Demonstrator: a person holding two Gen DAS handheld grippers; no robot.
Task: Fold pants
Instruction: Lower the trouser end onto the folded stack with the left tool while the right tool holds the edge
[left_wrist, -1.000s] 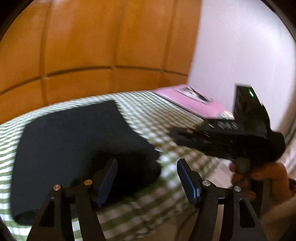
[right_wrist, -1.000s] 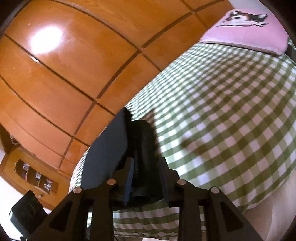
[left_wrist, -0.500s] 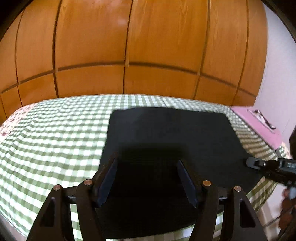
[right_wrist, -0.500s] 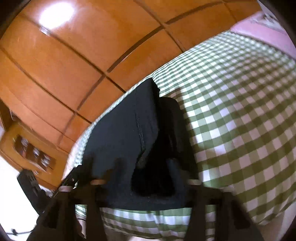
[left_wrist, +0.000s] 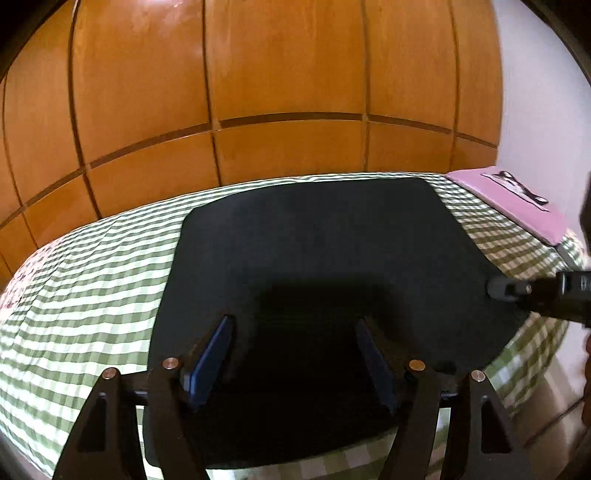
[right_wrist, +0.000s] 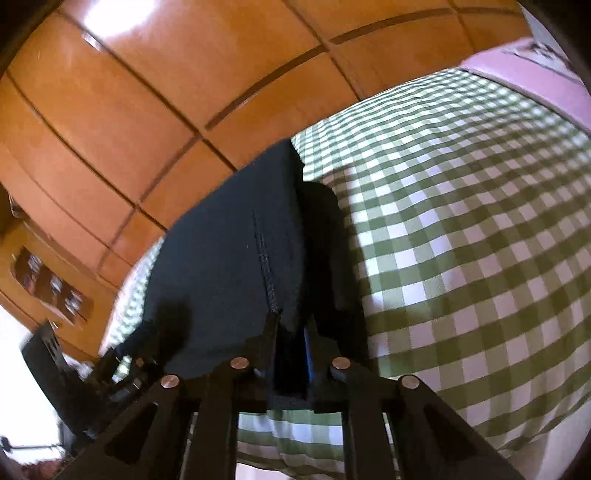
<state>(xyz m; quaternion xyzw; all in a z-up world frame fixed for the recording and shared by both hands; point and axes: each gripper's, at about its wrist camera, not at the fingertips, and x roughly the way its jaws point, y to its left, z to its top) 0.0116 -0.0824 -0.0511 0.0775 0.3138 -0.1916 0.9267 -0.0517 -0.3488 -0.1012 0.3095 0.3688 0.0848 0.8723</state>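
Fingers, left gripper (left_wrist: 295, 354): spread, nothing pinched, over pants' near edge.
Fingers, right gripper (right_wrist: 291, 349): have just been closing, pinching pants' right edge.
Pants (left_wrist: 325, 266): dark, flat rectangular fold, stitched seam, on bed (left_wrist: 85, 295).
Room: green gingham sheet open left and right; wood panels (left_wrist: 288, 74) behind.

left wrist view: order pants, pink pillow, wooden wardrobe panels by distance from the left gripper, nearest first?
1. pants: dark, flat on the checked bedspread, directly under and ahead of the left gripper, whose fingers stand apart.
2. pink pillow: far right corner of the bed.
3. wooden wardrobe panels: behind the bed, across the background.
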